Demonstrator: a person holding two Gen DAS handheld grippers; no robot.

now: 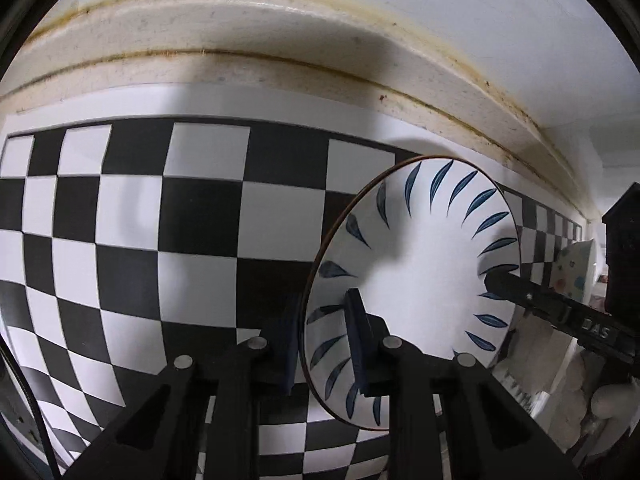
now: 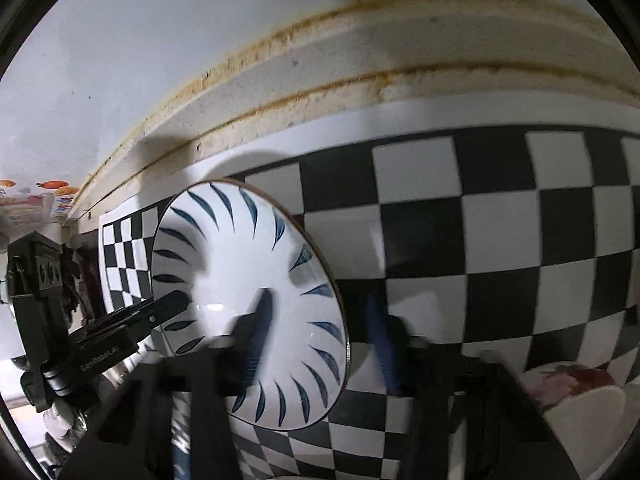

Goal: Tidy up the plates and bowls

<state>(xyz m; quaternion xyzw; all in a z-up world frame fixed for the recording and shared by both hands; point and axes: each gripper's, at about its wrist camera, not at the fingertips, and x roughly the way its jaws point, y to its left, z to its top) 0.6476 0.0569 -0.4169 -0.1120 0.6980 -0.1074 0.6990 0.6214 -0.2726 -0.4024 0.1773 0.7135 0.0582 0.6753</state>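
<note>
White with a ring of dark blue leaf strokes and a thin brown rim, one plate (image 1: 420,272) is the only dish in play, and it sits on the black-and-white checkered mat (image 1: 160,220) near the stained cream ledge (image 1: 280,32) at the back. It is round, so it has no long axis; its face is turned up toward both cameras, and whether it lies quite flat or is tipped I cannot tell.

Two grippers work on it. In the left wrist view, the left gripper (image 1: 324,344) has its jaws drawn close across the plate's left rim, one dark blue finger (image 1: 290,340) outside on the mat and the other over the plate's face, clamped on the edge. Across the plate, the right gripper (image 2: 320,340) straddles the opposite rim in the same way, one finger on the face and one outside; that view is blurred, but the jaws look closed on the rim.

Further right in the left view, a second, speckled dish (image 1: 576,272) stands behind the other tool. In the right view, a pale dish with reddish marks (image 2: 572,392) lies at lower right, apart from the plate.
</note>
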